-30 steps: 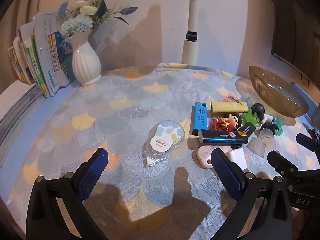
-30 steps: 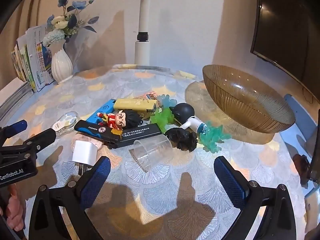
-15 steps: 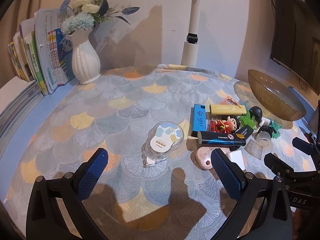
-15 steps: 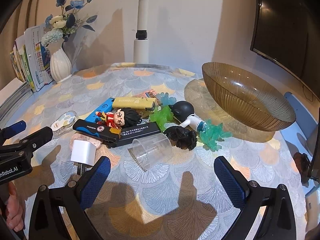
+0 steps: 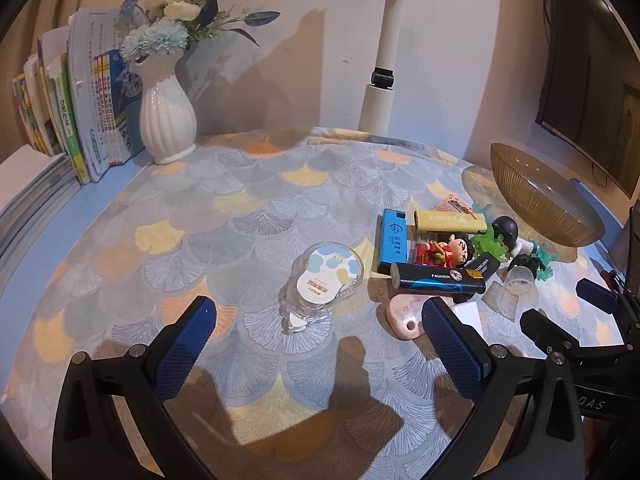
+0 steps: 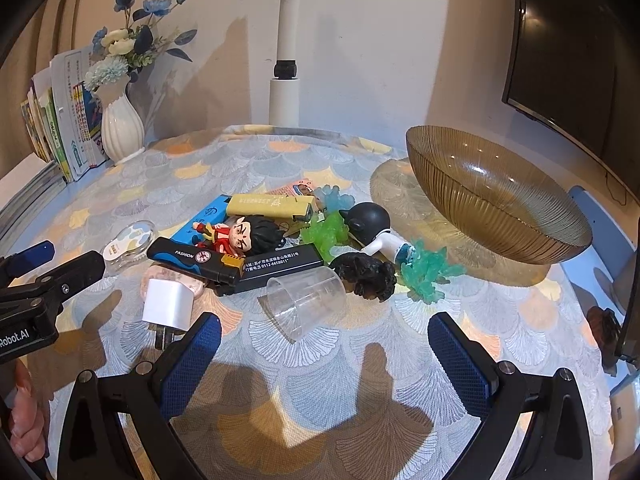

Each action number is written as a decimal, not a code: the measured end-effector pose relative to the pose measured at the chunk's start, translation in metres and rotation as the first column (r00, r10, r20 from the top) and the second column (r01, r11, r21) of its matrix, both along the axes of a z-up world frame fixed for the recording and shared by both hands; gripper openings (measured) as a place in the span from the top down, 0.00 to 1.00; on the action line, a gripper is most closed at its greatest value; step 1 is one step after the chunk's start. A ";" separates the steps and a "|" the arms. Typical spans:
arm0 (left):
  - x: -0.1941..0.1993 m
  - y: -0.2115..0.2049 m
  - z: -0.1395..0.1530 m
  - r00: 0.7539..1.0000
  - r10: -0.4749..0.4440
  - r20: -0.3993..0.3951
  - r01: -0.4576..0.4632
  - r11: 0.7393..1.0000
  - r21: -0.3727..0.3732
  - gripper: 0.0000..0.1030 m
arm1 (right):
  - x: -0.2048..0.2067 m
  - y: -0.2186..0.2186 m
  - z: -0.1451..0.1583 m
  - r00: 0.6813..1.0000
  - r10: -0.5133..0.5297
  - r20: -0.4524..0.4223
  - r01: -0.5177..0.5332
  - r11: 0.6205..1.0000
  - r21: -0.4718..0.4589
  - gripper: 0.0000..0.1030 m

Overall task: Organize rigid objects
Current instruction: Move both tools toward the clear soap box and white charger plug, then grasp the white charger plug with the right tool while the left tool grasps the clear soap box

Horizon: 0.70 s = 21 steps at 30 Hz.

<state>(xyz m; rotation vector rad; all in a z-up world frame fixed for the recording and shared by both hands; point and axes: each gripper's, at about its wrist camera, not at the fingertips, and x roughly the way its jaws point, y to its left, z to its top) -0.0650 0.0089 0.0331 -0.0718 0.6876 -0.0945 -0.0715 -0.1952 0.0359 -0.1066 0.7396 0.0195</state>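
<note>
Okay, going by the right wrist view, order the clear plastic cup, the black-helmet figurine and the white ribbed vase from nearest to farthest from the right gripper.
1. Clear plastic cup, lying just ahead, centre.
2. Black-helmet figurine, mid-table, slightly right.
3. White ribbed vase, far left by the wall.

Ribbed amber glass bowl (image 6: 496,204), clear plastic cup (image 6: 306,300)

Bare cloth (image 5: 248,216) left — clutter (image 6: 256,240) centre
</note>
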 end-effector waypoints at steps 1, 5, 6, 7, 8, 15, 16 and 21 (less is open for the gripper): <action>0.000 0.000 0.000 1.000 0.000 0.000 0.000 1.000 -0.001 0.01 | 0.001 0.000 0.000 1.000 0.001 -0.001 -0.001 1.000 -0.001 0.00; 0.004 0.003 -0.001 0.999 -0.026 -0.035 0.026 1.000 -0.017 0.01 | -0.002 0.001 0.002 1.000 0.022 0.009 -0.022 1.000 0.001 0.00; 0.007 0.005 -0.001 0.997 -0.048 -0.052 0.046 0.999 -0.029 0.01 | -0.005 0.002 0.003 1.000 0.021 0.017 -0.021 1.000 0.001 0.00; 0.008 0.008 0.001 0.996 -0.064 -0.062 0.062 0.997 -0.036 0.01 | -0.009 0.003 0.006 0.999 0.019 0.028 -0.019 1.000 0.000 0.00; 0.009 0.013 0.005 0.996 -0.072 -0.055 0.071 0.997 -0.024 0.01 | -0.013 0.006 0.009 0.999 0.036 0.028 -0.036 0.999 0.018 0.00; 0.030 0.034 0.012 0.975 -0.193 -0.111 0.200 0.978 0.054 0.01 | -0.016 0.062 0.009 0.977 0.206 -0.054 -0.202 0.977 0.060 0.05; 0.033 0.034 0.010 0.971 -0.207 -0.118 0.216 0.974 0.064 0.01 | -0.012 0.066 0.005 0.976 0.203 -0.075 -0.199 0.978 0.066 0.08; 0.051 0.022 -0.009 0.931 -0.293 -0.220 0.314 0.947 0.067 0.15 | 0.007 0.069 -0.012 0.966 0.200 -0.166 -0.180 0.975 0.129 0.26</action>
